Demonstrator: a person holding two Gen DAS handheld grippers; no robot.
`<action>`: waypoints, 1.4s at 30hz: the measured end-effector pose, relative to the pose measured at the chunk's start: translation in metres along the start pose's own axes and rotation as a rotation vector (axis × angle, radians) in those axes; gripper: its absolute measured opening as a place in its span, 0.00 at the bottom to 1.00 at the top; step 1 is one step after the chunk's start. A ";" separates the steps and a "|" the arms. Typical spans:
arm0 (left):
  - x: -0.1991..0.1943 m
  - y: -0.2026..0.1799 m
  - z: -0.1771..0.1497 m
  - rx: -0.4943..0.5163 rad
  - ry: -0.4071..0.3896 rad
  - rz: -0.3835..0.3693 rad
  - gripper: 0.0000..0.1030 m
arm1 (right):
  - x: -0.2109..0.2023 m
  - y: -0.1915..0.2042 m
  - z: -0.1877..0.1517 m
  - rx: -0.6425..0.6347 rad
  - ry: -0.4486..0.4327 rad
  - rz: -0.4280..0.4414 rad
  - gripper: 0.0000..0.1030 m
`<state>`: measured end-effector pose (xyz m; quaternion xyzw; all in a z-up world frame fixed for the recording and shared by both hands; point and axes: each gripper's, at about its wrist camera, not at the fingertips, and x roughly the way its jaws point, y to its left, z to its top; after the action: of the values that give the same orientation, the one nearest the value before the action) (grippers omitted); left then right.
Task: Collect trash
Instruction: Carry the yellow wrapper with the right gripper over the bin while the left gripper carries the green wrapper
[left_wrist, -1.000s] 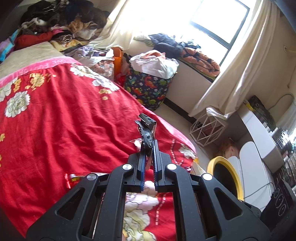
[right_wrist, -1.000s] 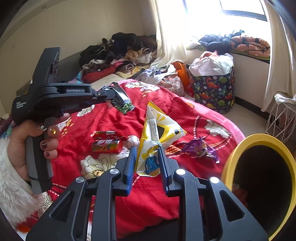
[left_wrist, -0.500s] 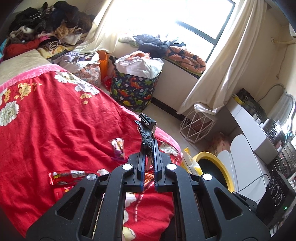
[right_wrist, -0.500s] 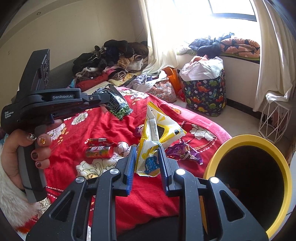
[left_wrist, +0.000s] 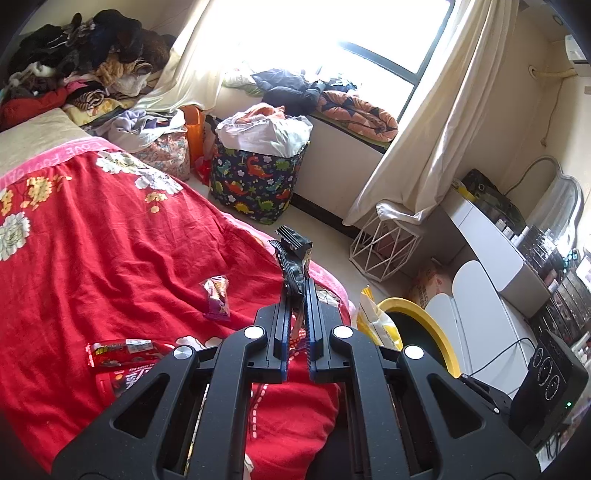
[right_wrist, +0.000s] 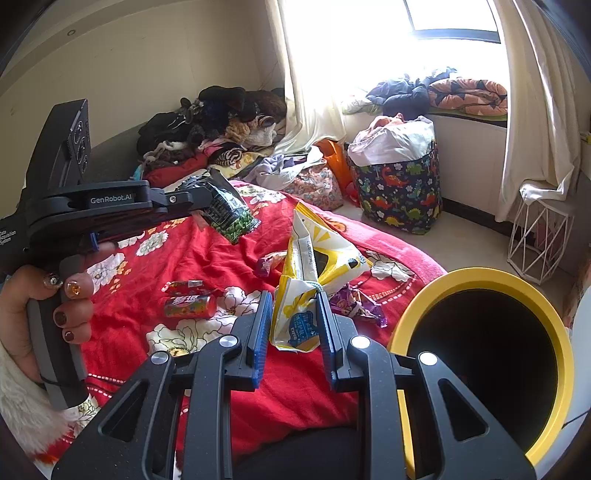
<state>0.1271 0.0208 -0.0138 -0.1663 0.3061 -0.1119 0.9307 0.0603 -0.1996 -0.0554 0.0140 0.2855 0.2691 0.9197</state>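
My left gripper (left_wrist: 297, 291) is shut on a black and green snack bag (left_wrist: 293, 258), held in the air above the red bed; the bag also shows in the right wrist view (right_wrist: 229, 210). My right gripper (right_wrist: 291, 310) is shut on a yellow and white snack bag (right_wrist: 314, 269), held just left of the yellow-rimmed bin (right_wrist: 484, 354). The bin also shows in the left wrist view (left_wrist: 439, 332). On the bedspread lie a purple wrapper (right_wrist: 354, 302), a small purple packet (left_wrist: 218, 299), a red can (right_wrist: 190, 306) and a red wrapper (left_wrist: 122, 349).
The red floral bedspread (left_wrist: 110, 240) fills the left. A dinosaur-print laundry basket (left_wrist: 258, 181) and a white wire basket (left_wrist: 384, 243) stand on the floor by the window. Clothes are piled at the bed's head (right_wrist: 214, 125). A white desk (left_wrist: 491, 236) stands at right.
Both grippers have swung right toward the bin with their bags still held. The bin now shows larger in the right wrist view, and more of it shows in the left wrist view.
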 end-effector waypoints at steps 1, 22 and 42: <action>0.000 -0.001 0.000 0.001 0.000 -0.002 0.03 | -0.001 -0.001 0.000 0.002 -0.001 -0.003 0.23; 0.004 -0.033 -0.006 0.036 0.023 -0.070 0.03 | -0.016 -0.028 -0.005 0.048 -0.017 -0.077 0.23; 0.015 -0.070 -0.017 0.089 0.053 -0.123 0.03 | -0.033 -0.063 -0.013 0.113 -0.042 -0.154 0.23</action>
<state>0.1210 -0.0527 -0.0083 -0.1402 0.3145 -0.1868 0.9201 0.0613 -0.2714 -0.0603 0.0493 0.2812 0.1807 0.9412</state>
